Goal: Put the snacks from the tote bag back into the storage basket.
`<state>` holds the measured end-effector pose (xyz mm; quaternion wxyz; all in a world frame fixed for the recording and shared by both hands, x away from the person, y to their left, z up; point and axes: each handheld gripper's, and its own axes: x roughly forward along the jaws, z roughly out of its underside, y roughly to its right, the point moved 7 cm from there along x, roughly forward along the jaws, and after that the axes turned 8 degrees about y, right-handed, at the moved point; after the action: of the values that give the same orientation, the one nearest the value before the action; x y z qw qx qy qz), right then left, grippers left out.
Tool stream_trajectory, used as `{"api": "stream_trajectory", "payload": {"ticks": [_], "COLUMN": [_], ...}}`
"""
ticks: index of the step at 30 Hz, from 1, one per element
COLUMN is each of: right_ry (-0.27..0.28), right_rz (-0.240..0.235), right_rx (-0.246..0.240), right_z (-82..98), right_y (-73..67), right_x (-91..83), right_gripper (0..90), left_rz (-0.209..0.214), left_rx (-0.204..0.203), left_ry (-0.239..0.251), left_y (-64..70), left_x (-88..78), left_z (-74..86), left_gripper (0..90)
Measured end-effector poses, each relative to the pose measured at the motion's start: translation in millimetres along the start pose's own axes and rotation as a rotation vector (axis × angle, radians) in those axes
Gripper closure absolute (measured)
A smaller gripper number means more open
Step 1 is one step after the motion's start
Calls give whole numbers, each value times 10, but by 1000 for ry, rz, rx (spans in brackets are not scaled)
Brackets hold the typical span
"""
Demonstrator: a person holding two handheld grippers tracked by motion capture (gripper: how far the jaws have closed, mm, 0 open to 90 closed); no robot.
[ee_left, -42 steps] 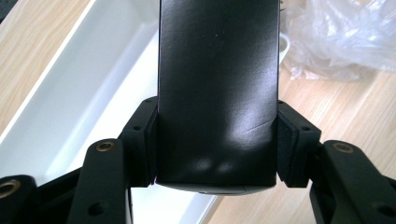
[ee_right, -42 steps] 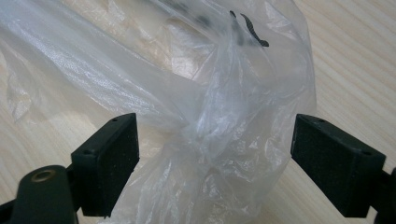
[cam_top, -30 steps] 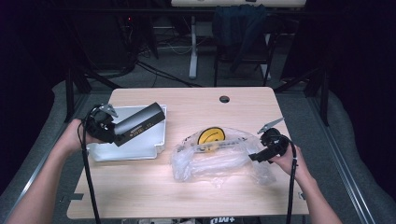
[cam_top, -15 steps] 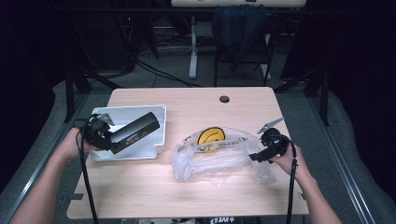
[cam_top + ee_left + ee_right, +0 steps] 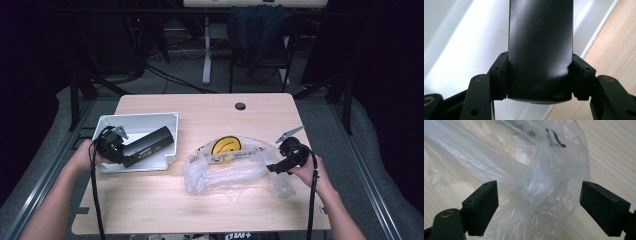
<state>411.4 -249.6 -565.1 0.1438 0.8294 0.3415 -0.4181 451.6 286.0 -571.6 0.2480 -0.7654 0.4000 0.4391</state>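
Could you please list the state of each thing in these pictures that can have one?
black box: clamped at its end, tilted over the tray.
left gripper: shut on the black box.
white tray: upright on the table.
plastic bag: crumpled, lying on the table, a yellow smiley print showing.
right gripper: open, bag plastic between its jaws, unpinched.
table: flat, carrying everything.

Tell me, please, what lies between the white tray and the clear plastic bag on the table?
Only bare wooden tabletop separates the white tray from the clear plastic bag, seen in the high view.
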Motion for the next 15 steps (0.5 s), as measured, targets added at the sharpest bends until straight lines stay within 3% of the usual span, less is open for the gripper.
{"api": "stream_trajectory", "payload": {"ticks": [10, 15], "right_ry": [-4, 1], "right_rz": [3, 4], "right_rx": [-4, 1], "right_z": [8, 29], "right_y": [16, 23], "right_x": [-4, -22], "right_gripper": [149, 149], "left_rz": [9, 15], "left_rx": [22, 2], "left_ry": [-27, -24], "left_y": [-77, -125], "left_x": [128, 174], "left_z": [54, 97], "left_gripper": [430, 417]}}
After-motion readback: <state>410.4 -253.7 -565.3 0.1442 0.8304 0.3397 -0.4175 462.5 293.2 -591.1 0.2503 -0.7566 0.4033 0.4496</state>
